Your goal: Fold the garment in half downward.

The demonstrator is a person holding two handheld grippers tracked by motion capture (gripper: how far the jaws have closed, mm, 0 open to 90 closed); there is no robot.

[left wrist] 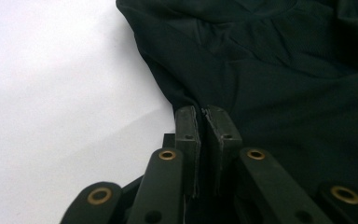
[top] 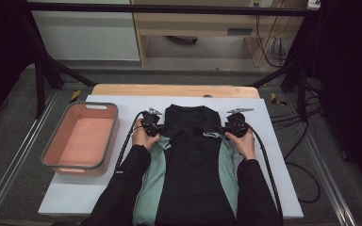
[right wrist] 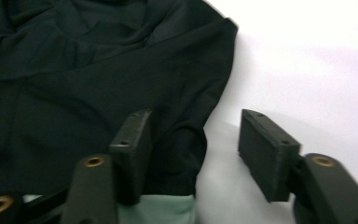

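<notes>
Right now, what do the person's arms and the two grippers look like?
Both arms wear long black sleeves. The left gripper and right gripper are black, each topped by a grey three-cornered plate and trailing a black cable. Up close, the jaws are flat black rectangular pads on black links with brass-coloured rivets.

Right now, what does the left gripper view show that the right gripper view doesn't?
The left gripper view alone shows the left claw with its jaws pressed nearly together at the edge of the black garment. The right gripper view alone shows the right claw with jaws wide apart straddling the garment's edge, plus a mint green panel. Both show the black garment and the white table cover.
</notes>
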